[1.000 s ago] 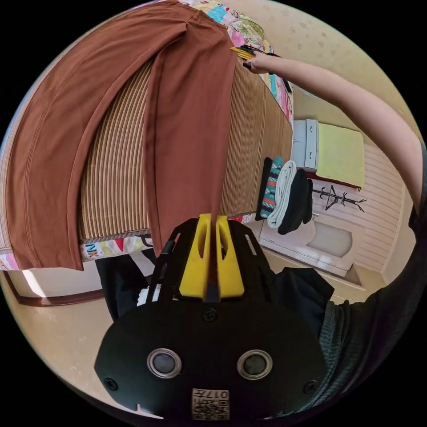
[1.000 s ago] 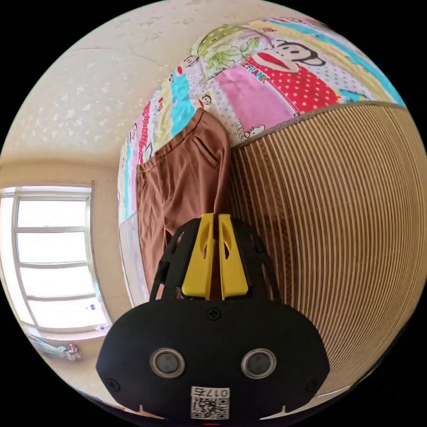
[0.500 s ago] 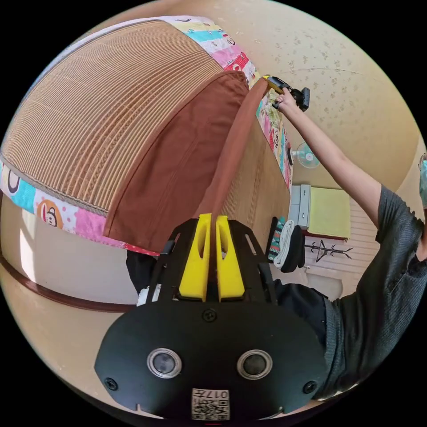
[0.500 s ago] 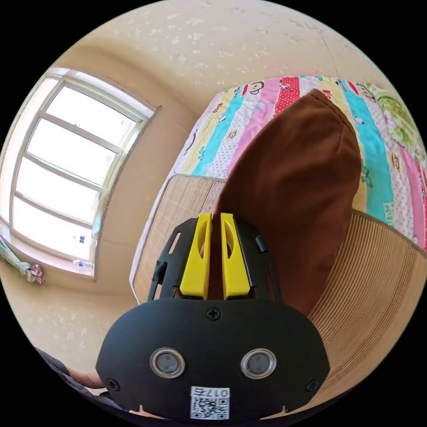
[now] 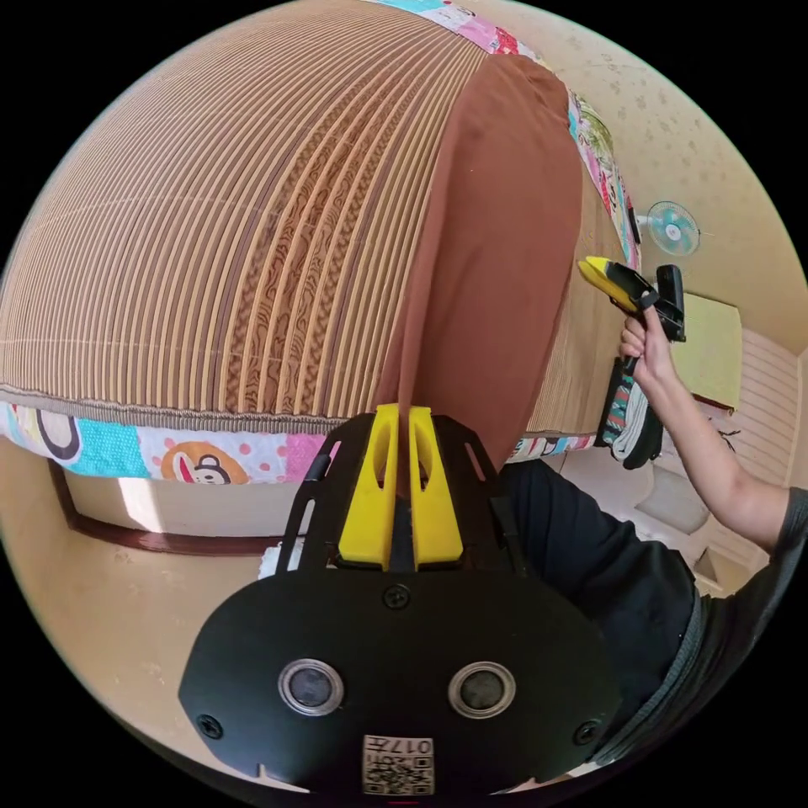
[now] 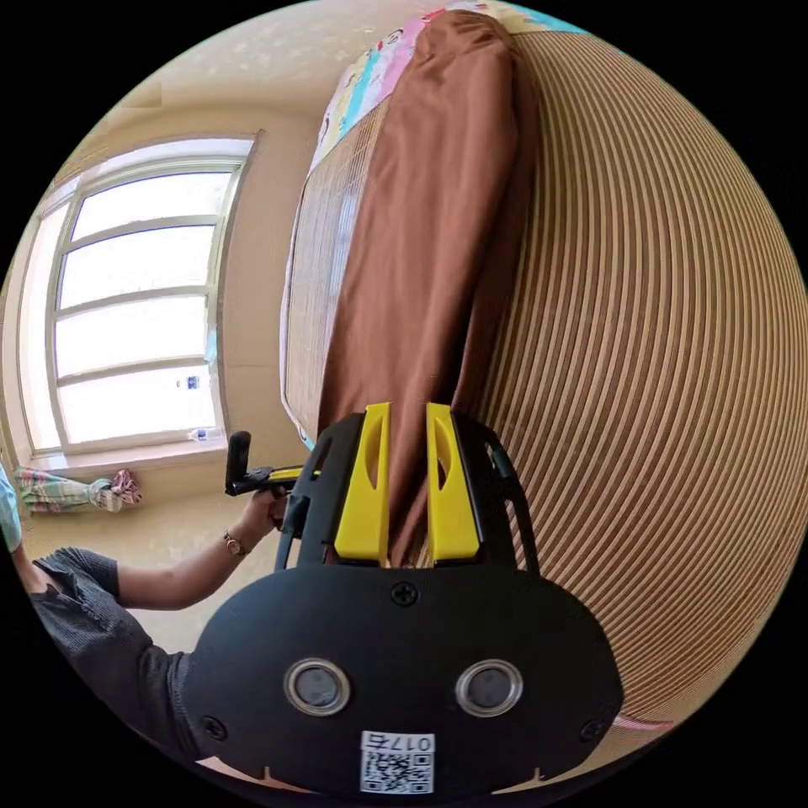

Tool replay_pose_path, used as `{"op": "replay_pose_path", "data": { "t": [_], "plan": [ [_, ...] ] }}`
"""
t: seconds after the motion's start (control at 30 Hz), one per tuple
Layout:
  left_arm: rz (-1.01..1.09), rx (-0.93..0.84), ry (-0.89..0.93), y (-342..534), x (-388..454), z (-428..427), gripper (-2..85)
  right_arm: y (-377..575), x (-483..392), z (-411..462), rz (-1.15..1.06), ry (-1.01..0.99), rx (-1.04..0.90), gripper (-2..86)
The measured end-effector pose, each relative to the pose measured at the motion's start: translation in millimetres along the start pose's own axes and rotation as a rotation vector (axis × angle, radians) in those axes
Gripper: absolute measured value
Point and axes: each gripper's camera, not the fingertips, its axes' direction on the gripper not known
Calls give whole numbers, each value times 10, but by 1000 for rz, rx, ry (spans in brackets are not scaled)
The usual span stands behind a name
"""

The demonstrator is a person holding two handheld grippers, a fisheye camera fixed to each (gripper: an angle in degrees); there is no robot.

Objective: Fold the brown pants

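Note:
The brown pants [image 5: 488, 252] lie as one long narrow strip on the woven bed mat [image 5: 210, 236], one leg laid over the other. My left gripper [image 5: 404, 414] is shut on the near end of the pants at the bed's edge. In the left gripper view, a hand holds the right gripper [image 5: 599, 271] off to the right of the strip, apart from the cloth. In the right gripper view, the pants [image 6: 421, 252] run away from my right gripper [image 6: 406, 411], whose jaws stand parted. The left gripper [image 6: 295, 474] shows low at the left, in a hand.
A cartoon-print quilt [image 5: 168, 446] hangs under the mat at the bed's edge. Folded clothes [image 5: 627, 412] are stacked beyond the bed, near a yellow-topped cabinet [image 5: 711, 353] and a fan [image 5: 673, 227]. A window [image 6: 135, 311] lights the far wall. The person stands close to the bed.
One pant leg has been carried over onto the other, so the pants now lie as one strip. The right gripper's jaws have parted and come off the cloth. The left stays shut.

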Motion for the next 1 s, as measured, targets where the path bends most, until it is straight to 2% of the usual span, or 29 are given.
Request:
{"op": "replay_pose_path", "data": {
  "t": [0.1, 0.17, 0.33, 0.43, 0.5, 0.53, 0.57, 0.73, 0.8, 0.87, 1.0],
  "plan": [
    [3, -26, -14, -57, 44, -79, -6, 248, 212, 115, 103, -60, 25, 76],
    [0, -39, -18, -94, 45, -120, -6, 335, 427, 125, 197, -146, 113, 69],
    [-14, -68, 17, -159, -25, -258, -6, 153, 541, 149, 168, -331, 53, 35],
    [44, -75, 207, -145, -110, -356, -7, 178, 483, -144, 94, -406, 63, 22],
    [170, -40, 431, -32, -154, -440, -7, 263, 479, -363, 97, -360, 89, 18],
    [173, -39, 454, 0, -181, -442, -7, 316, 499, -469, 128, -276, 93, 16],
    [143, -42, 433, 66, -253, -433, -7, 347, 518, -523, 147, -191, 86, 15],
    [57, -27, 344, 218, -321, -323, -4, 299, 619, -504, 190, -187, 104, 18],
    [-9, -15, 197, 244, -297, -340, 2, 302, 627, -482, 206, -158, 90, 22],
    [-10, 8, 141, 283, -254, -397, 3, 359, 614, -441, 216, -131, 57, 27],
    [55, 22, 167, 348, -120, -562, 1, 470, 592, -365, 200, -210, 16, 21]
  ]
}}
